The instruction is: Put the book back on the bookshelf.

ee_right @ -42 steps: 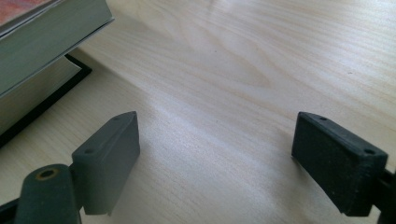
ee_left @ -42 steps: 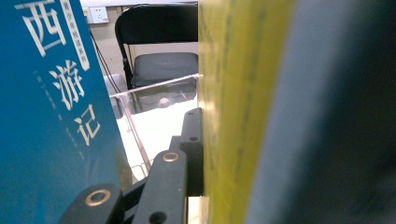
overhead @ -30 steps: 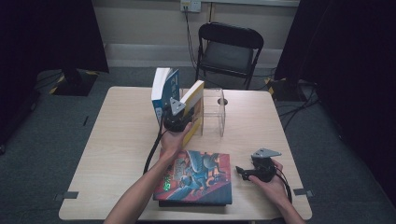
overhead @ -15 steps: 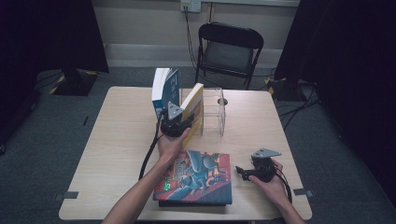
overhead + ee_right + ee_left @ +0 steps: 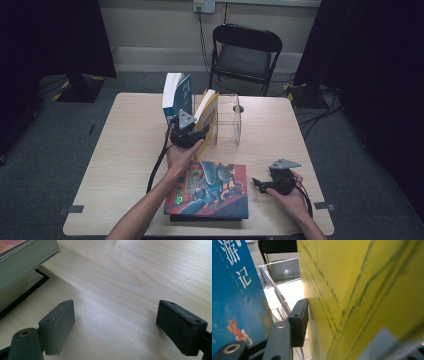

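Yellow paperback book leans tilted in the clear acrylic rack at the far middle of the pale wooden table, just beside the upright blue-and-white book, so it looks placed there to be shelved with it. At its near edge, the left gripper has just been opening its jaws; the book's cover is between them, but in the left gripper view one black pad stands just off the yellow cover, so the grip looks let go. That view also brings out the white characters and small red figure on the blue cover, which the high view leaves too small to read. The right gripper rests on the table with jaws wide and nothing in them, apparently waiting beside the large flat book with a dragon picture. The right gripper view shows this book's thick page edge and bare wood between the pads
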Demonstrator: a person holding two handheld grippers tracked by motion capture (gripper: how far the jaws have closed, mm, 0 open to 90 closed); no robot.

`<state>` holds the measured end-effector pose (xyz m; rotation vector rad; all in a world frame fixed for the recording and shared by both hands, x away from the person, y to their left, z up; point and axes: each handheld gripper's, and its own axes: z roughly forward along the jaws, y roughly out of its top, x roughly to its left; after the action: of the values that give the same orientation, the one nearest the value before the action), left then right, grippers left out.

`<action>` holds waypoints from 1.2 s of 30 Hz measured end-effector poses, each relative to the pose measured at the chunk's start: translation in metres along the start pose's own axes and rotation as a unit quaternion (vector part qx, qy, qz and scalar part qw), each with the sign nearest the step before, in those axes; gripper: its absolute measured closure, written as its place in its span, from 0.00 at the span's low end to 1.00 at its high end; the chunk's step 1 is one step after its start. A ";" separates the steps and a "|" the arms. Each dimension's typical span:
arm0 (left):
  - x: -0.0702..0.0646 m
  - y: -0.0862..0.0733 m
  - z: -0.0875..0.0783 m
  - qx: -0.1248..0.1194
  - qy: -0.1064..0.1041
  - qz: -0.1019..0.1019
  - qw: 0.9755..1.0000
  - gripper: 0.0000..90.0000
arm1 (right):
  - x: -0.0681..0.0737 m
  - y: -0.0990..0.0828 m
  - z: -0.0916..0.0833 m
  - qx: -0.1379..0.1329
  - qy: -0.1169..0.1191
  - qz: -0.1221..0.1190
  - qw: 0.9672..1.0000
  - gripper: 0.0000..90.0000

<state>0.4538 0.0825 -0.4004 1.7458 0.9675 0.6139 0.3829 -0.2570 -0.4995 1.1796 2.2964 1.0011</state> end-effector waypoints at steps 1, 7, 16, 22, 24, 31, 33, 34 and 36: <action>0.000 0.001 -0.001 -0.001 -0.003 -0.002 1.000 0.57 | 0.000 0.000 0.000 0.000 0.000 0.000 1.000 0.17; 0.000 0.008 -0.011 -0.011 -0.013 -0.005 1.000 0.54 | 0.000 0.000 0.000 0.000 0.000 0.000 1.000 0.17; 0.000 0.015 -0.024 -0.025 -0.031 -0.012 0.999 0.55 | 0.001 0.000 0.000 0.000 0.002 -0.002 1.000 0.17; 0.001 0.022 -0.031 -0.027 -0.040 -0.016 0.999 0.57 | 0.001 0.000 0.000 0.000 0.002 -0.002 1.000 0.16; 0.001 0.026 -0.033 -0.028 -0.043 -0.012 0.999 0.57 | 0.001 0.000 0.000 0.000 0.002 -0.002 1.000 0.17; 0.002 0.046 -0.044 -0.025 -0.026 0.006 0.999 0.57 | 0.001 0.000 0.000 0.000 0.002 -0.002 1.000 0.17; 0.002 0.049 -0.044 -0.012 -0.031 0.011 0.999 0.58 | 0.001 0.000 0.000 0.000 0.002 -0.002 1.000 0.17; 0.002 0.051 -0.044 -0.006 -0.028 0.010 1.000 0.59 | 0.001 0.000 0.000 0.000 0.002 -0.002 1.000 0.17; 0.004 0.056 -0.042 0.014 -0.038 0.004 0.999 0.62 | 0.001 0.000 0.000 0.000 0.002 -0.002 1.000 0.17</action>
<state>0.4415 0.0981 -0.3335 1.7868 0.9201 0.5375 0.3824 -0.2561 -0.4995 1.1737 2.3008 1.0036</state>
